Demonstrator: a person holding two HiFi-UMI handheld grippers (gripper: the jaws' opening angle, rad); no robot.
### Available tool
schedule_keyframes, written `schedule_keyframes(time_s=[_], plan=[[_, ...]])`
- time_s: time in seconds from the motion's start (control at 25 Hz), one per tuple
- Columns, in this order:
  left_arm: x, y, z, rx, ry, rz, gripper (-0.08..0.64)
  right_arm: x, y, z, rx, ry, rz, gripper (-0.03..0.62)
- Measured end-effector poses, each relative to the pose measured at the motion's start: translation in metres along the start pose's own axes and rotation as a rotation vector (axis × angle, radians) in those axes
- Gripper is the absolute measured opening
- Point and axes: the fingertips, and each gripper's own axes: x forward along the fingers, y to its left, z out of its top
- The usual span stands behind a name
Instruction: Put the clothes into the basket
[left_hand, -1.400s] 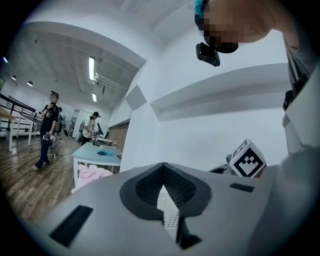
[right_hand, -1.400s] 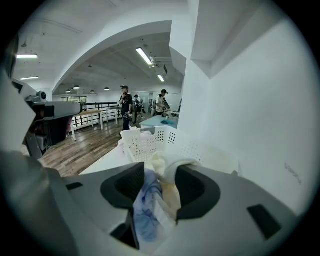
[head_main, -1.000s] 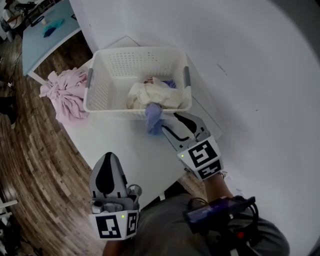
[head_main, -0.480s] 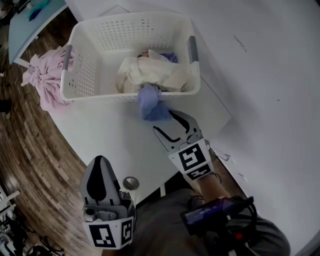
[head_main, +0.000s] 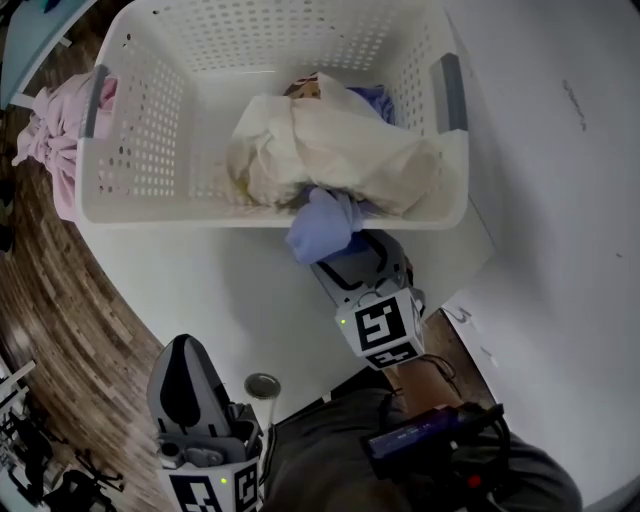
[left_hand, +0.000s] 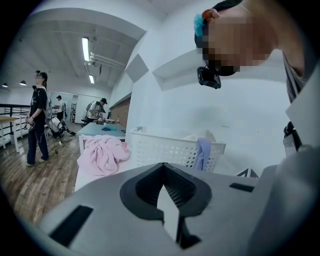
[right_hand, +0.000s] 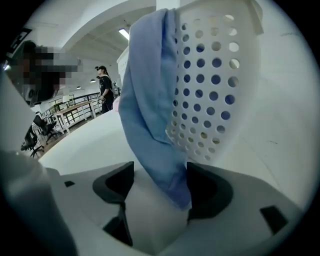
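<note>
Your right tongs (right_hand: 160, 175) have just been opening, with the blue cloth (head_main: 318, 222) hanging loose between them, draped over the basket's (head_main: 200, 212) near rim. Your left tongs (left_hand: 163, 190) are closed and empty. Pink clothes (head_main: 52, 130) lie beside the basket on the surface (head_main: 215, 295).

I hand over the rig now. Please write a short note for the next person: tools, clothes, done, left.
Left tool: shut, empty.
Right tool: jaws have just been opening; the blue cloth hangs between them, not gripped.
Blue cloth: draped over the basket's near rim, end hanging outside.
Done: cream cloth lies in the basket.
Left: get the blue cloth fully in; fetch the pink clothes from the table, left of the basket.
</note>
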Motion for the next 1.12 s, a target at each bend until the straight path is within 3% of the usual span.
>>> schedule_keyframes(time_s=[0.12,0.2,0.24,0.4,0.68,0.92,1.12], plan=[[-0.002,0.002,-0.002,-0.002,0.000,0.005,0.008,0.002,-0.002,0.000,-0.003,0.011,0.006,0.307],[-0.003,0.003,-0.004,-0.004,0.000,0.009,0.008,-0.001,-0.008,0.000,-0.012,0.005,-0.026,0.220],[-0.003,0.004,-0.006,-0.005,0.001,0.011,0.008,-0.003,-0.012,0.001,-0.009,-0.004,-0.048,0.025],[-0.004,0.007,-0.009,-0.007,0.004,0.019,0.008,-0.014,-0.014,0.016,0.065,-0.068,-0.028,0.026],[-0.030,0.000,0.004,-0.012,0.004,0.018,0.008,-0.063,-0.002,0.059,0.091,-0.198,-0.020,0.025],[-0.040,-0.012,0.036,-0.023,-0.113,-0.017,0.008,-0.122,-0.014,0.133,0.036,-0.355,-0.058,0.025],[-0.050,-0.014,0.072,-0.033,-0.188,-0.004,0.008,-0.161,-0.037,0.196,-0.033,-0.434,-0.087,0.026]])
